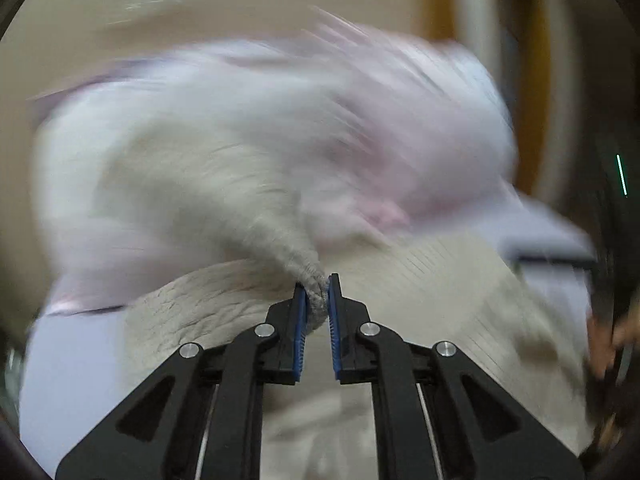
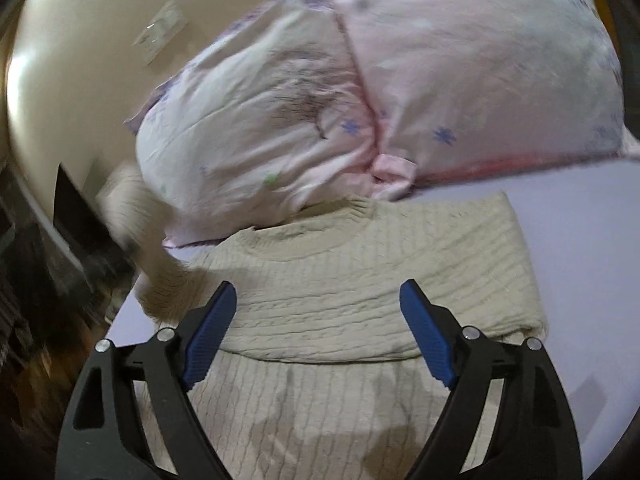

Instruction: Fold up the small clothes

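Knitted beige wool filled the near field of both views. In the left wrist view the left gripper [image 1: 318, 294] had its blue pads nearly together, pinching the ribbed cuff of a sleeve [image 1: 280, 240] of the sweater [image 2: 360, 280]; that sleeve ran up and away from the pads as a taut roll, its long axis leaning to the upper left. In the right wrist view the right gripper [image 2: 316, 332] stood wide open and held nothing, poised over the lower middle of the sweater, whose body looked already doubled over, a fold edge running crosswise just between the spread fingers. The neckline lay straight ahead of that gripper, and the raised sleeve showed as a blur at the sweater's left side. Judging by this, the coming move turned on carrying the sleeve rightward across the body, and the left gripper alone had hold of it; the right one was nearer to the fold edge if it had to pin cloth down. Beneath lay a pale lavender bedsheet [image 2: 580, 240], the sweater near its left edge. Beyond the neckline, touching it, sat a bulky pink flowered quilt [image 2: 460, 80]. Farther off rose a cream wall [image 2: 80, 60]; the left view was too smeared to show more.
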`<state>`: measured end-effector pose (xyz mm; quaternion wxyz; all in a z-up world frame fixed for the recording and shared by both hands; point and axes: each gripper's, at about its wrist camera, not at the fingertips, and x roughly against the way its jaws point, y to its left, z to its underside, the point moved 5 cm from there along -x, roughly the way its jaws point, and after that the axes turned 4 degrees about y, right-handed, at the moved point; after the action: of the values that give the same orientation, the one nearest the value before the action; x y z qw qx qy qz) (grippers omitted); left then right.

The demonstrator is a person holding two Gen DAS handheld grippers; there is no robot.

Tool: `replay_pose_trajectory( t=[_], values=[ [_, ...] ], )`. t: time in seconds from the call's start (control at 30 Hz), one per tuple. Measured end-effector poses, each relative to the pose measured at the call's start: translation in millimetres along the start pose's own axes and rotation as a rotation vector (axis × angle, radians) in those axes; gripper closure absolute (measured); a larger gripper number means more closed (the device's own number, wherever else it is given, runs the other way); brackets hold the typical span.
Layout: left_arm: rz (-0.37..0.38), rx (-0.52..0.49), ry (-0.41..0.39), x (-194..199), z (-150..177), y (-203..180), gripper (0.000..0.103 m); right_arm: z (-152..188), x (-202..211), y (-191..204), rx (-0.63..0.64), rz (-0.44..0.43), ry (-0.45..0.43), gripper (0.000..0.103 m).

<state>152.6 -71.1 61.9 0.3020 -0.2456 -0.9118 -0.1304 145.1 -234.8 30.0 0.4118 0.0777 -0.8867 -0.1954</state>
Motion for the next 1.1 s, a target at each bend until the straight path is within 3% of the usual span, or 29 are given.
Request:
replay_pose_trajectory(
  t=[0.07, 0.13, 0.2, 0.27, 0.33, 0.5, 0.57, 0.6, 0.67, 0.73, 0.8, 0.87, 0.93, 1.0, 1.1],
  values=[
    [0.046, -0.071, 0.092, -32.8, 15.2, -39.5, 0.091, -0.1, -1.7, -15.8, -0.042, 0.023, 0.016, 0.019],
    [0.088, -0.043, 0.123, -36.0, 26.8, -45.0, 0.092, -0.6, 0.0, -33.4, -0.087, 0.026, 0.032, 0.02],
    [0.103, 0.04, 0.083, -12.4, 31.6, -24.6, 0.089, -2.1, 1.8, -47.0, -0.115, 0.031, 0.037, 0.025],
    [0.098, 0.154, 0.041, 19.4, 41.3, 9.5, 0.06, -3.7, -2.0, -57.6, -0.142, 0.035, 0.052, 0.035],
    [0.067, 0.235, 0.03, 45.1, 60.1, 40.7, 0.05, -4.7, -11.0, -64.8, -0.169, 0.04, 0.074, 0.047],
    [-0.004, 0.46, 0.119, 87.2, 129.4, 99.7, 0.043, 2.9, -39.8, -74.6, -0.194, 0.119, 0.156, 0.049],
    [-0.005, 0.533, 0.143, 96.2, 155.2, 114.7, 0.04, 9.5, -52.0, -71.5, -0.152, 0.148, 0.194, 0.069],
    [0.001, 0.56, 0.152, 96.2, 162.6, 117.7, 0.04, 11.5, -55.7, -68.2, -0.127, 0.14, 0.196, 0.092],
    [0.046, 0.611, 0.16, 98.3, 174.9, 119.4, 0.039, 2.9, -45.4, -62.4, -0.091, 0.143, 0.115, 0.095],
    [0.091, 0.638, 0.166, 97.0, 182.9, 118.4, 0.038, -14.3, -29.9, -61.1, -0.077, 0.165, 0.012, 0.095],
    [0.124, 0.643, 0.181, 94.1, 187.9, 113.0, 0.038, -27.9, -26.3, -66.5, -0.047, 0.236, -0.025, 0.095],
    [0.141, 0.641, 0.191, 89.7, 188.6, 106.5, 0.037, -25.9, -30.6, -73.9, -0.059, 0.255, 0.035, 0.086],
    [0.153, 0.641, 0.193, 90.0, 191.8, 103.6, 0.037, -12.5, -20.2, -79.0, -0.081, 0.247, 0.076, 0.062],
    [0.169, 0.647, 0.189, 93.7, 195.3, 102.0, 0.037, 3.6, -2.6, -80.6, -0.07, 0.26, 0.083, 0.045],
    [0.189, 0.679, 0.176, 102.5, 204.7, 102.2, 0.037, 38.2, 26.4, -96.5, -0.12, 0.262, 0.118, 0.043]
  ],
)
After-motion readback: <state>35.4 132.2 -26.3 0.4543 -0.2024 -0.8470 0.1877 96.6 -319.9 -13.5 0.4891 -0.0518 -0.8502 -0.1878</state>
